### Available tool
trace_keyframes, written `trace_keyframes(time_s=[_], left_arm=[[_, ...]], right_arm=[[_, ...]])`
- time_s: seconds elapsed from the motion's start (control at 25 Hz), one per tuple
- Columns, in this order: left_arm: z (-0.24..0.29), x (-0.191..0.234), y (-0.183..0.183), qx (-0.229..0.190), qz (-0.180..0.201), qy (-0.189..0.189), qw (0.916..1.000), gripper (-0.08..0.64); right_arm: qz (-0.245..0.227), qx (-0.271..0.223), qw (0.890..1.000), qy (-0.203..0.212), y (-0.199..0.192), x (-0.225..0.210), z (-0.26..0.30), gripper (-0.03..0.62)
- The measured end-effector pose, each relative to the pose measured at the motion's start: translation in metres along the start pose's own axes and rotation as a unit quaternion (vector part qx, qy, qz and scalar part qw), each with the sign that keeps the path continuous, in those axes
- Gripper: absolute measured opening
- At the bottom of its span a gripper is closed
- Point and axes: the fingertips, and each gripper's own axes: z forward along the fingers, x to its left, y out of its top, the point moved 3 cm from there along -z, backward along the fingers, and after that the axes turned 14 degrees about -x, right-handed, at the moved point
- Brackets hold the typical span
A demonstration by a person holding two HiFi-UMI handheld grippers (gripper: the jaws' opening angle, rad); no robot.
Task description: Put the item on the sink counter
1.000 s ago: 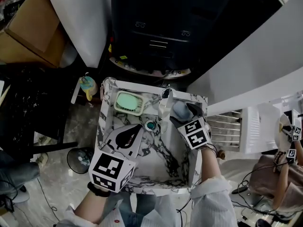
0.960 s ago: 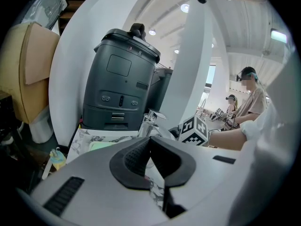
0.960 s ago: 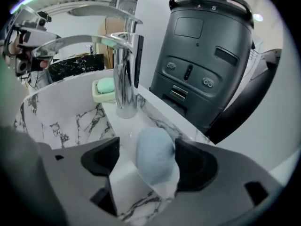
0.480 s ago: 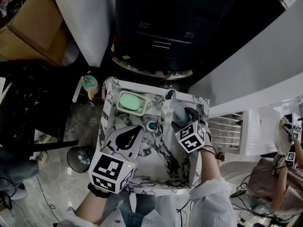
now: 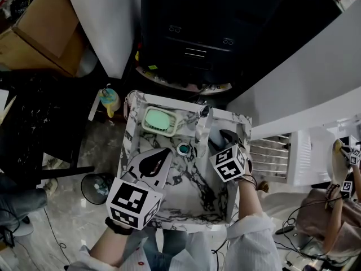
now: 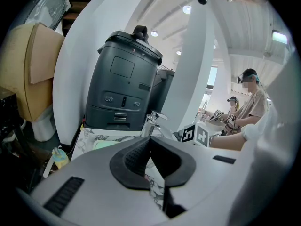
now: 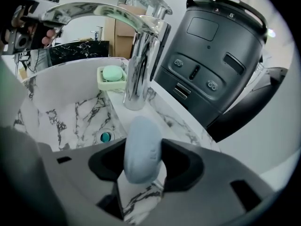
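Observation:
A pale blue oval item (image 7: 141,149) stands on edge on the marble sink counter (image 7: 176,121), just right of the chrome faucet (image 7: 138,74). My right gripper (image 7: 141,163) is around it, its jaws closing, and both pads touch its sides. In the head view that gripper (image 5: 219,141) is at the sink's back right corner and hides most of the item. My left gripper (image 5: 151,161) hovers over the basin's left part with its jaws together and nothing in them; in its own view the left gripper (image 6: 150,157) points at the faucet (image 6: 151,122).
A green soap on a dish (image 5: 157,121) lies at the back left of the marble sink (image 5: 127,145). A teal drain (image 5: 183,148) sits in the basin. A black appliance (image 5: 208,33) stands behind the sink. Another person (image 6: 251,102) works off to the right.
My right gripper has shifted slightly left towards the faucet, over the blue item on the counter. My left gripper has stayed where it was.

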Motion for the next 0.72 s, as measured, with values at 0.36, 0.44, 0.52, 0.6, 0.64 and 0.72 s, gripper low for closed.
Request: trace_keyframes(time_s=[0.36,0.44,0.52,0.6,0.64,0.72], left_arm=[[-0.006,0.001,0.005,-0.006,0.002,0.004,1.0000,0.015],[-0.008,0.001,0.006,-0.008,0.002,0.006,1.0000,0.015],[-0.009,0.000,0.007,-0.010,0.002,0.006,0.9999,0.015],[-0.008,-0.001,0.009,-0.013,0.003,0.006,0.9999,0.015],[-0.008,-0.002,0.010,-0.014,0.004,0.006,0.9999,0.015],[-0.008,-0.003,0.012,-0.016,0.005,0.008,0.9998,0.015]], right_arm=[[0.141,-0.021,0.990,-0.026,-0.002,-0.012,-0.008,0.177],[0.157,-0.027,0.986,-0.039,-0.001,-0.018,-0.011,0.152],[0.165,-0.030,0.985,-0.048,0.000,-0.020,-0.012,0.138],[0.171,-0.034,0.983,-0.052,0.001,-0.020,-0.014,0.135],[0.175,-0.038,0.982,-0.053,0.002,-0.020,-0.015,0.133],[0.180,-0.049,0.981,-0.053,0.005,-0.019,-0.017,0.133]])
